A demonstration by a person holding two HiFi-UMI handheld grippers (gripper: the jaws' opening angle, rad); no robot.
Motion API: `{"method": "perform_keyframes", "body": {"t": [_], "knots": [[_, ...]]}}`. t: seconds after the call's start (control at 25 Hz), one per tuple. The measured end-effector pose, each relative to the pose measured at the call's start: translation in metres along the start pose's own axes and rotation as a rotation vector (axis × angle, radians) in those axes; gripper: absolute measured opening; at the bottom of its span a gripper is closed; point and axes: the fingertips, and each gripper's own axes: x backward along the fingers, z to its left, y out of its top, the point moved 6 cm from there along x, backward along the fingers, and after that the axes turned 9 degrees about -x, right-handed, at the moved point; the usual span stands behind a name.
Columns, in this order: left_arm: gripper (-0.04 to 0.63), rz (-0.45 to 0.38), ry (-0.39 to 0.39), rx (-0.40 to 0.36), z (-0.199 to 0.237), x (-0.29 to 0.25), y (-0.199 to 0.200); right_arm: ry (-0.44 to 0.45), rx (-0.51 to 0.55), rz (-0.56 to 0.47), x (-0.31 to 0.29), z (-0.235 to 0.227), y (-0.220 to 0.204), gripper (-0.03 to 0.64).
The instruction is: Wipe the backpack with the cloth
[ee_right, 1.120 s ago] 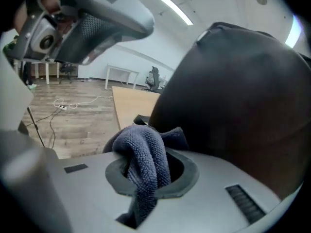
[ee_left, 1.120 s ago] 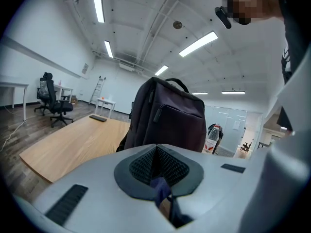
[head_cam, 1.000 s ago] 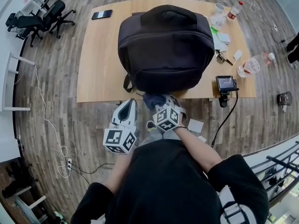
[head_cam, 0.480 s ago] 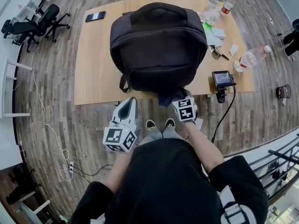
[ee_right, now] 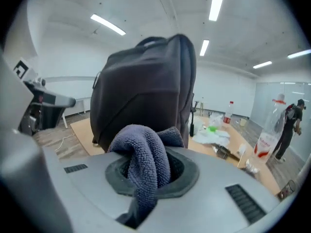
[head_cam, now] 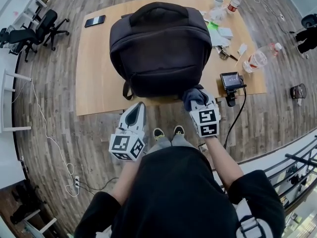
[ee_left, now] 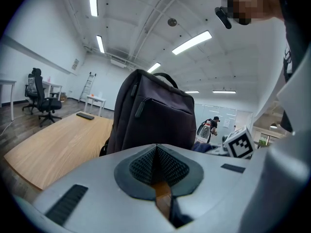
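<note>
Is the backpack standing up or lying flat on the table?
Upright: in the left gripper view the backpack stands tall on the table.

The floor is of grey-brown wooden planks. A light wooden surface stands at 12 o'clock; black office chairs stand at 10 o'clock, well apart from it; a dark metal railing runs at 4 o'clock. The walls and the ceiling are white; long ceiling lamps are lit; glass partitions close the far side.
</note>
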Motion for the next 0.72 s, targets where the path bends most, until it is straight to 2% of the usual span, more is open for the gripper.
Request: {"method": "perform_keyframes", "body": {"t": [0.2,0.28,0.4,0.48,0.6,0.72], "knots": [[0.017,-0.007,-0.030,-0.004,-0.008,-0.010,0.001,-0.039,0.110,-0.320,0.042,-0.009,0.105,0.035],[0.017,-0.010,-0.039,-0.007,-0.011,-0.014,0.001,-0.060,0.149,-0.394,0.042,-0.014,0.134,0.035],[0.017,-0.004,-0.043,-0.007,-0.014,-0.011,0.000,-0.075,0.203,-0.394,0.033,-0.004,0.138,0.035],[0.017,-0.007,-0.040,-0.006,-0.013,-0.009,0.002,-0.052,0.255,-0.387,0.029,0.013,0.136,0.035],[0.017,-0.011,-0.030,-0.003,-0.011,-0.007,0.004,0.049,0.311,-0.369,0.022,0.051,0.136,0.035],[0.017,-0.003,-0.010,0.001,-0.006,-0.001,0.001,0.202,0.333,-0.308,0.007,0.096,0.131,0.034]]}}
